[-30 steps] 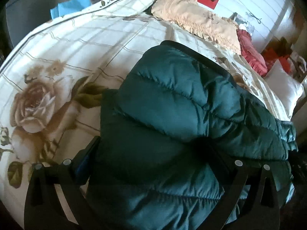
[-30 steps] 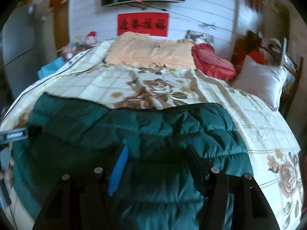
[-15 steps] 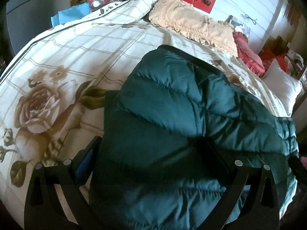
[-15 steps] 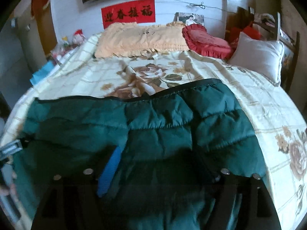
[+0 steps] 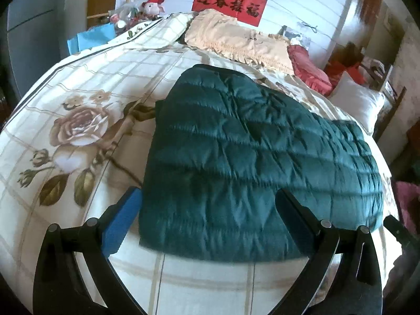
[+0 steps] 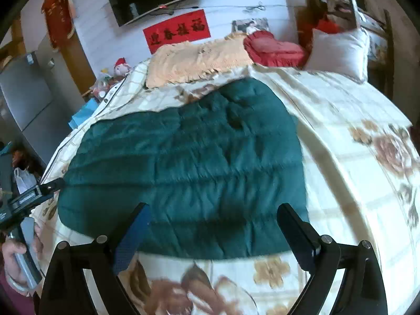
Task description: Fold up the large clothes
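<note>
The left gripper (image 5: 210, 207) hangs wide apart, empty, above the near edge of the dark green puffer jacket (image 5: 252, 152), apparently folded flat on the floral bedspread (image 5: 86, 120). The right gripper (image 6: 212, 220) is likewise spread, gripping nothing, over the jacket's near edge.

The jacket (image 5: 252, 157) lies on the bed (image 5: 86, 84). Behind the jacket sits the pillow (image 5: 236, 42); both claws, spread wide, hang before the jacket's near edge.

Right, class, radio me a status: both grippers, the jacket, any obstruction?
Left gripper open, empty. Right gripper open, empty. Green down jacket folded flat on floral bedspread, released. Nothing in the way.
</note>
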`<state>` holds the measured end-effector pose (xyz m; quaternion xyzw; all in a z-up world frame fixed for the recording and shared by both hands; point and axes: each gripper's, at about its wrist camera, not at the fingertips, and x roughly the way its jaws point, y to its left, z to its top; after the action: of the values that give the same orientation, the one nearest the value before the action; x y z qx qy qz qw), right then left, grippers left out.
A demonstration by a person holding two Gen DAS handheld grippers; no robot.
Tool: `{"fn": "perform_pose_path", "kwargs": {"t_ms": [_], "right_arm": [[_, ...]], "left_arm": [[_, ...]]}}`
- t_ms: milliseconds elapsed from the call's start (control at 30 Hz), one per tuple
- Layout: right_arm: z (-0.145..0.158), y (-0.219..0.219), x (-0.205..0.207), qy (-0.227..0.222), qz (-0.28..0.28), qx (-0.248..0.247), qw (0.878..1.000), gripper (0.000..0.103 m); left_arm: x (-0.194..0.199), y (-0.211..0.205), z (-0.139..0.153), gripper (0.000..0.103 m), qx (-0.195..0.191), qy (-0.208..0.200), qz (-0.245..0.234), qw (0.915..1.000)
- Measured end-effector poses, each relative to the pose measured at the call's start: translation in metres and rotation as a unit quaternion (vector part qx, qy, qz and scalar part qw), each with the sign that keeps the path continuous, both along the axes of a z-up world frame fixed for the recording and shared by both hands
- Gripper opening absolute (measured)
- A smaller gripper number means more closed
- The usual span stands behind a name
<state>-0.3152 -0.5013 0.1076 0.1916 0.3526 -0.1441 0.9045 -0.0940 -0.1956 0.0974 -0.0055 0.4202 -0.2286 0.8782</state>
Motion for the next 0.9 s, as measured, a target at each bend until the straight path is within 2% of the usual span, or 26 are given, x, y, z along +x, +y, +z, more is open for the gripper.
{"fn": "perform_pose_path", "kwargs": {"t_ms": [133,433,733,900], "right_arm": [[-0.010,-0.005,-0.016,0.001,-0.014,0.019,1.000,0.095],[-0.031,-0.020,-0.027,0.007,-0.039,0.056,0.998,0.096],[-0.037,-0.031,-0.025,-0.002,-0.050,0.081,0.995,0.097],[-0.038,-0.042,-0.022,0.000,-0.055,0.093,0.994,0.101]], "left_arm": [[-0.015,0.004,-0.006,0.102,0.007,0.001,-0.004,1.0000],[-0.020,0.012,-0.021,0.102,0.006,0.021,0.004,0.9998],[-0.006,0.028,-0.032,0.102,-0.020,0.048,0.020,0.9984],[0.006,0.040,-0.037,0.102,-0.031,0.068,0.016,0.9971]]}}
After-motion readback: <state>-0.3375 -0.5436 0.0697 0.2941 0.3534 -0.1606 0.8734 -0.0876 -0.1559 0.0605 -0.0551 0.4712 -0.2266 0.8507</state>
